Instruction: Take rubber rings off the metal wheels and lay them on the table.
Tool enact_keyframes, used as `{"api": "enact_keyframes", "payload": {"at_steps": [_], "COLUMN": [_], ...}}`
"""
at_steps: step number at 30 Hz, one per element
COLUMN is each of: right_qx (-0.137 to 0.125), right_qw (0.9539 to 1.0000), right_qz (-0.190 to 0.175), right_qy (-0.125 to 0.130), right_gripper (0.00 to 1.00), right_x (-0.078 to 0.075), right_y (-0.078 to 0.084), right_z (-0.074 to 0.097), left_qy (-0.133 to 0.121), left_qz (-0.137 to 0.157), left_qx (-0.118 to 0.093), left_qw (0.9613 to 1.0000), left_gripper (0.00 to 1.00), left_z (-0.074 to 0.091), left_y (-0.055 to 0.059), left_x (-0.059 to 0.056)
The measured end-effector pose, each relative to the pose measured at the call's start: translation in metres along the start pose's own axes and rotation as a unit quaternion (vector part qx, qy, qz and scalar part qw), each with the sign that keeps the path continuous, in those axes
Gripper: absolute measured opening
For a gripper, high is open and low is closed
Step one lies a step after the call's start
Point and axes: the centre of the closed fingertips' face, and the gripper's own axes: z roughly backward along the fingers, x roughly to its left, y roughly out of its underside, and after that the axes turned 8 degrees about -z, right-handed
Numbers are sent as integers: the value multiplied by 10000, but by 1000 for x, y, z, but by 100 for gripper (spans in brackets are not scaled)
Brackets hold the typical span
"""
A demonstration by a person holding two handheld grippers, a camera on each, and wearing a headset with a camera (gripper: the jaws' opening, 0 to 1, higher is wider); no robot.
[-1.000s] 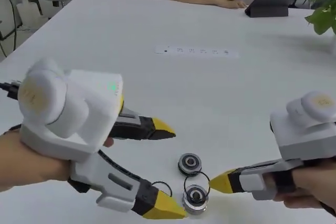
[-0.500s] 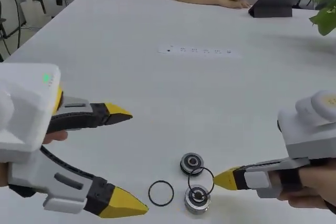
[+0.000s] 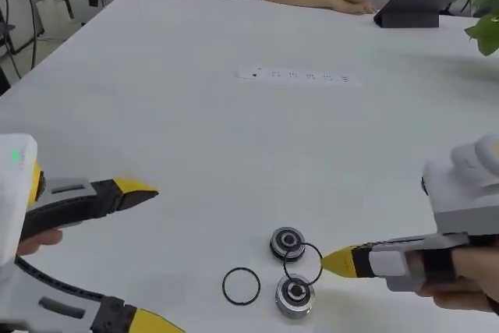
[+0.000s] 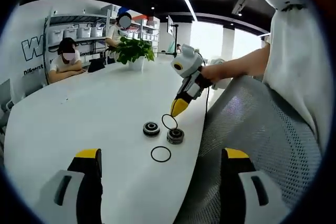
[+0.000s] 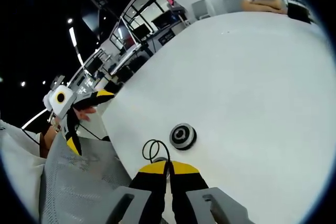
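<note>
- Head view: on the white worktop (image 3: 234, 138) two small round metal wheels sit near the front edge, the far wheel (image 3: 287, 243) and the near wheel (image 3: 295, 292), near each other.
- One thin black rubber ring (image 3: 224, 286) lies flat just left of the near wheel, off both wheels.
- The right gripper (image 3: 327, 260) has its jaws pinched together on a second black rubber ring (image 3: 316, 249), which hangs over the gap between the wheels and is not laid down yet.
- The left gripper (image 3: 156, 255) has its jaws wide with nothing in them, well apart from the wheels.
- Left gripper view: both wheels and the flat ring are ahead between the wide jaws. The held ring dangles from the right gripper's yellow tip, and the worktop edge is close by.
- Right gripper view: the jaws are closed with no gap and the ring loops out to one side. One wheel is just beyond.
- Risk: if let go here, the ring could land on a wheel or snag it, because it hangs right over them.
- Risk: if dropped from a height, it may bounce or roll off the near edge.
- Risk: nothing steadies the wheels, so a nudge could shift them.
</note>
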Motion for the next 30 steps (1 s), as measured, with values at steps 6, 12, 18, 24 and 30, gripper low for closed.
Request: {"api": "enact_keyframes", "payload": {"at_steps": [6, 12, 18, 24, 30], "right_qx": [-73, -168, -247, -339, -397], "right_qw": [9999, 9998, 9996, 9993, 9989], "right_qz": [-61, -95, -39, 7, 131], "right_qy": [-37, -82, -126, -176, -214], "right_gripper": [0, 0, 0, 0, 0], "right_x": [2, 5, 10, 17, 27], "right_y": [-3, -7, -10, -14, -18], "right_z": [1, 2, 3, 1, -7], "left_qy": [-27, -140, -113, -88, -85], "left_qz": [175, 324, 398, 406, 437], "left_qx": [-34, -148, -150, -112, -175], "left_qw": [9998, 9993, 9990, 9991, 9989], "left_gripper": [92, 92, 91, 90, 90], "left_z": [0, 1, -1, -3, -4], "left_y": [7, 7, 11, 15, 14], "left_x": [-4, -2, -7, -12, -12]}}
